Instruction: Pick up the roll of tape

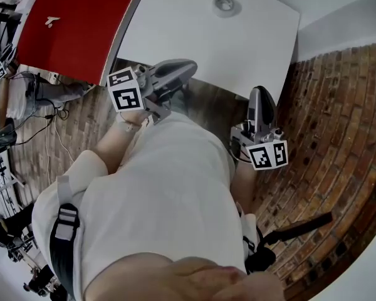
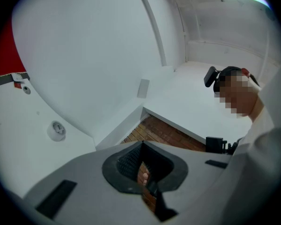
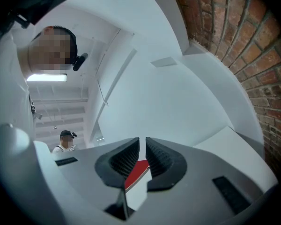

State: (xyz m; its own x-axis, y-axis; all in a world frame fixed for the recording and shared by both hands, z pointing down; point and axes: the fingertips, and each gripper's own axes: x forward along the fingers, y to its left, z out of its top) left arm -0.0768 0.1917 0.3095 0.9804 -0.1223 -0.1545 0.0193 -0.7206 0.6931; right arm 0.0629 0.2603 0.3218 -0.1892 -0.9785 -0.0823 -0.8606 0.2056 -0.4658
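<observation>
The roll of tape [image 1: 225, 5] lies flat on the far part of the white table [image 1: 194, 36], a pale ring with a grey core. In the left gripper view the roll of tape [image 2: 56, 131] sits at the left, well off from the jaws. My left gripper [image 1: 189, 64] hovers at the table's near edge with its jaws together and nothing in them [image 2: 141, 149]. My right gripper [image 1: 261, 91] is held off the table's near right corner. Its jaws [image 3: 142, 146] stand together but for a thin slit, with nothing between them.
A red table [image 1: 75, 24] adjoins the white one on the left. Brick floor [image 1: 338, 105] lies below and to the right. Cables [image 1: 44, 124] trail on the floor at the left. A second white table [image 2: 192, 107] and a distant person [image 3: 64, 142] are in view.
</observation>
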